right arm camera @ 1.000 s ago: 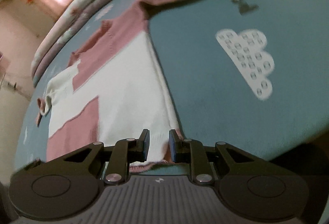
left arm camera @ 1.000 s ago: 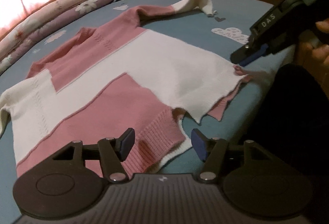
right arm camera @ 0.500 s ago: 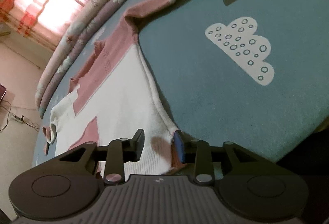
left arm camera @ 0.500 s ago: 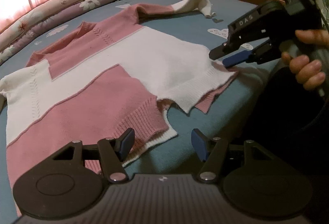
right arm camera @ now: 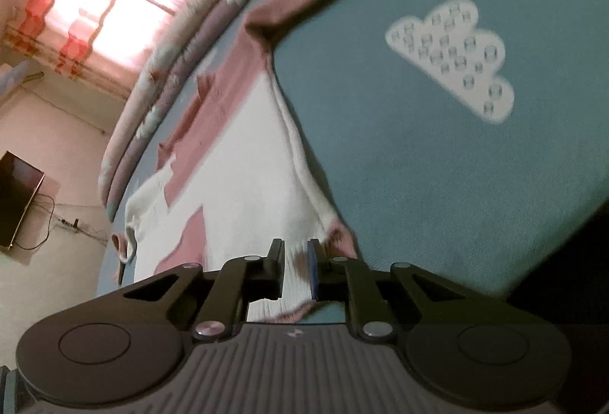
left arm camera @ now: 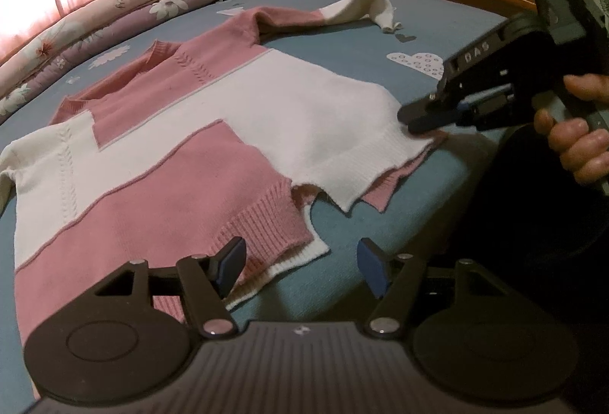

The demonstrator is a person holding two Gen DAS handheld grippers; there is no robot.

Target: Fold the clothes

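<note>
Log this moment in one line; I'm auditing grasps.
right gripper: closing on sweater hem corner | left gripper: open, over near hem | sweater: flat on bed

The right claw [right arm camera: 296, 271], gripped by a hand [left arm camera: 578, 132], has just been closing on fabric; the left claw [left arm camera: 300, 269] gapes wide.

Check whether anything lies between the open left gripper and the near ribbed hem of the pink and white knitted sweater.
Nothing visible does. The left gripper stands open just above the pink and white knitted sweater, and its near ribbed hem lies bare on the blue bedsheet. The right gripper is at the far hem corner, off that path.
</note>
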